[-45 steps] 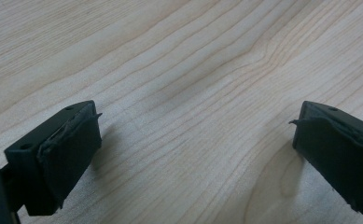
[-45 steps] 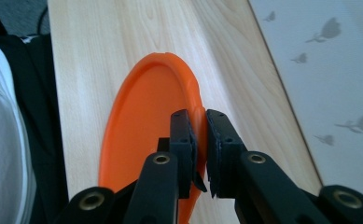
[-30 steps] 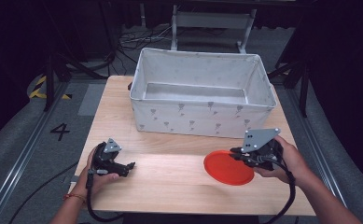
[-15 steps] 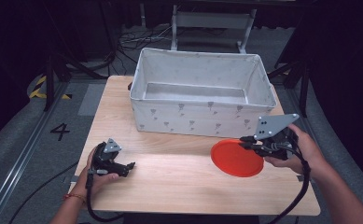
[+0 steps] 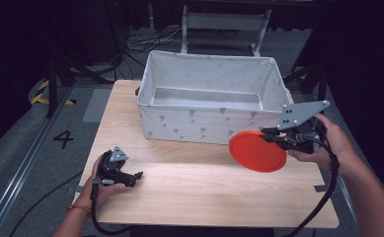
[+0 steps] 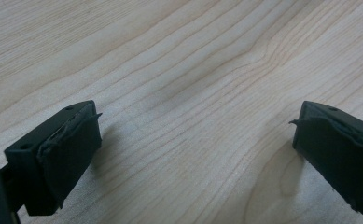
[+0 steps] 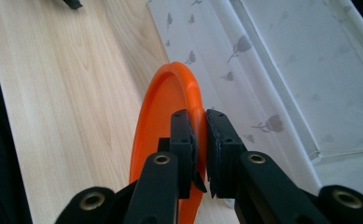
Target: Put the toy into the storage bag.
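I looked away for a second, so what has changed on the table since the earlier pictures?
The right claw, shut on the orange plate's rim, has lifted the plate off the wooden table and carried it toward the fabric bin. The left claw stayed put, open, low over the table. The bin has not moved.

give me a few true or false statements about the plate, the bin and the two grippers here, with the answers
1. The right gripper is clamped on the rim of the orange plate. True.
2. The orange plate lies inside the fabric bin. False: it is held in front of the bin, outside its front wall.
3. The left gripper has its jaws apart with nothing between them. True.
4. The left gripper holds a cup. False: it holds nothing and sits low over the wooden table.
5. The fabric bin is stacked full of plates. False: its inside looks empty.
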Motion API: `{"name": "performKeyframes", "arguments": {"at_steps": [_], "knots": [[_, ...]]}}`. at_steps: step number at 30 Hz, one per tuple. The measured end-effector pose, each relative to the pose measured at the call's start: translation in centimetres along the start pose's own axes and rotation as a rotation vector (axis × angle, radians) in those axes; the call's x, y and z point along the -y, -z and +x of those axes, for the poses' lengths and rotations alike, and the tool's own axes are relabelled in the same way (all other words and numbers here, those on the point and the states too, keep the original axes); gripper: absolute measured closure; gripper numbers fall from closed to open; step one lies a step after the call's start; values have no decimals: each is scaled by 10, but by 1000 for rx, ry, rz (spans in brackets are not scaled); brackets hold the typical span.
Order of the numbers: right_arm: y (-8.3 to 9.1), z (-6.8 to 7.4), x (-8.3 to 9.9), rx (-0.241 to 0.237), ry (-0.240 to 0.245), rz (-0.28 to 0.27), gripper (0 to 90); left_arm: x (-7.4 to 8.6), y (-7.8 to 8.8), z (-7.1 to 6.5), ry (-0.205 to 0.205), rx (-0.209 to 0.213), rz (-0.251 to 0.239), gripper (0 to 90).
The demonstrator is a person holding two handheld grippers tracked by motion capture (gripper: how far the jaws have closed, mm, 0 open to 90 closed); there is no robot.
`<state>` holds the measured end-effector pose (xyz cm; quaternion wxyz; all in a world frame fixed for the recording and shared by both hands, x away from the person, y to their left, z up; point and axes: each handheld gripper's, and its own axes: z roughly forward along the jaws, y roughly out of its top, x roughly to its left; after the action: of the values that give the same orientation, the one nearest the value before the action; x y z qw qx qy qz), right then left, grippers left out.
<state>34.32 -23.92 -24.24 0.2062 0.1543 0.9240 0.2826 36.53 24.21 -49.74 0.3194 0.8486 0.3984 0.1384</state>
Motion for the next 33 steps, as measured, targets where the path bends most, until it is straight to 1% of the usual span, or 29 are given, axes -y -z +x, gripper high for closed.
{"name": "performKeyframes", "arguments": {"at_steps": [1,2,7,8,11,12,13,14,16,19,20,21,22,23,25,26,27,28,31,33], "knots": [[0,0,0,0,0,0,820,0,0,0,0,0,0,13],[2,-4,-2,-3,-3,1,820,0,0,0,9,0,6,13],[9,-15,-12,2,-5,4,820,0,0,0,7,0,5,13],[11,-17,-15,4,-5,1,821,0,0,0,2,-1,2,13],[15,-21,-20,20,-4,4,820,0,0,0,7,1,5,13],[17,-24,-24,25,4,3,821,0,0,0,7,1,5,13],[19,-26,-27,34,-2,-1,820,0,0,0,7,1,5,13],[21,-28,-29,35,-2,-4,820,0,0,0,1,0,0,13],[26,-33,-34,49,-2,-11,820,0,0,-1,10,1,6,13],[31,-44,-41,72,-13,-25,820,0,0,0,1,-1,2,13],[32,-48,-42,71,-22,-24,821,0,0,0,5,7,1,13],[32,-52,-44,78,-27,-30,820,0,0,0,7,1,5,13],[32,-52,-44,78,-27,-30,820,0,0,0,7,1,5,13],[31,-56,-45,75,-29,-24,820,0,0,-1,10,1,6,13],[29,-64,-48,98,-42,-14,820,0,0,0,5,1,3,13],[27,-68,-49,99,-46,-9,820,0,0,0,8,1,6,13],[26,-76,-52,110,-60,-8,820,0,0,0,2,-1,2,13],[25,-79,-52,109,-66,-11,821,0,0,0,5,5,1,13],[24,-88,-55,113,-77,-12,821,0,0,0,7,1,5,13],[25,-94,-58,118,-77,-12,821,0,0,0,7,1,5,13]]}}
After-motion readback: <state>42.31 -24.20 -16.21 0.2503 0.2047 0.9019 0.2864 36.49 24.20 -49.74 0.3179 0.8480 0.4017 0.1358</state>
